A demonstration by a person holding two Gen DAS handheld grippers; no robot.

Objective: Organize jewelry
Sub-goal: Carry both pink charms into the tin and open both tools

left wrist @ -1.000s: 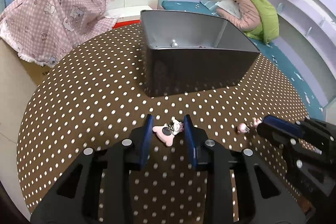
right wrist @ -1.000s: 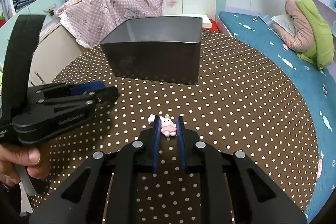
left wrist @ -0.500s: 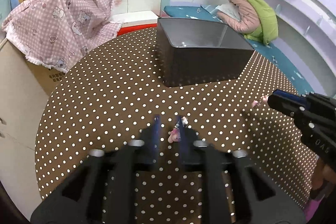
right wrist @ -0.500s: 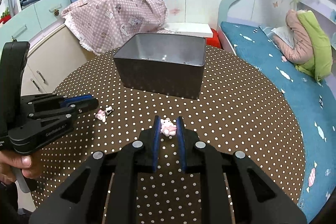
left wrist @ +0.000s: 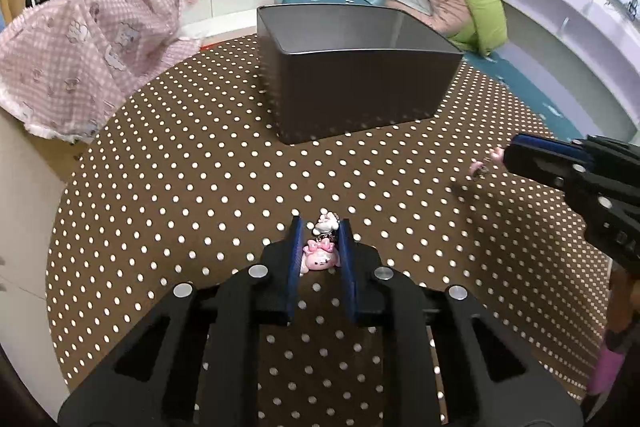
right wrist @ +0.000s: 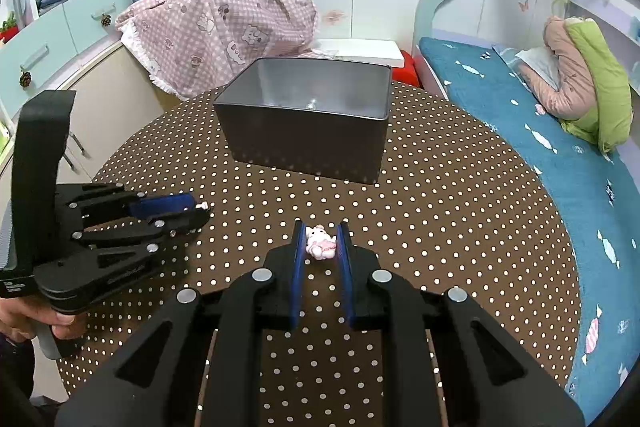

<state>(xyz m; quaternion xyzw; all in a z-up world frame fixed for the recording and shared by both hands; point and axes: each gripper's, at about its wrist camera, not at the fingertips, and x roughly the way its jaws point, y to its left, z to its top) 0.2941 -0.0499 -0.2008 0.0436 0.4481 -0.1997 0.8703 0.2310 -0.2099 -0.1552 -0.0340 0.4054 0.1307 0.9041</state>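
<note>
Two charms, one per claw, both lifted off the desk point(right wrist: 460, 227) w/ the grey box point(right wrist: 308, 143) ahead of us, nearer the far edge. We judge this as the carry step: each piece pinched and on its way to the box, which stands open-topped so things can be dropped straight in.

Left claw point(left wrist: 319, 251) is pressed together on a pink bow charm point(left wrist: 320, 257); a small white charm point(left wrist: 327, 225) on a bit of chain pokes out past the tips, so it's prob. one linked piece, held by the pink end so the rest dangles free. Right claw point(right wrist: 320, 247) is closed on a white-and-pink bunny charm point(right wrist: 320, 241), gripped across its body between the blue pads point(right wrist: 298, 259). Both grips look shallow, near the tips – makes sense for pieces this tiny, but we'd guess they could slip if jolted.

Count, as far as we can see:
- claws: 2, both loaded
- charms held: 2 (left one has 2 linked figures)
- box: 1; inside, 1 small shiny bit point(right wrist: 311, 103) near the back wall, too small to ID
- loose pieces on the desk: none we can make out

From the left view the right claw point(left wrist: 520, 157) sits toward the desk's right edge w/ its charm point(left wrist: 486, 163) sticking out the tip.
</note>
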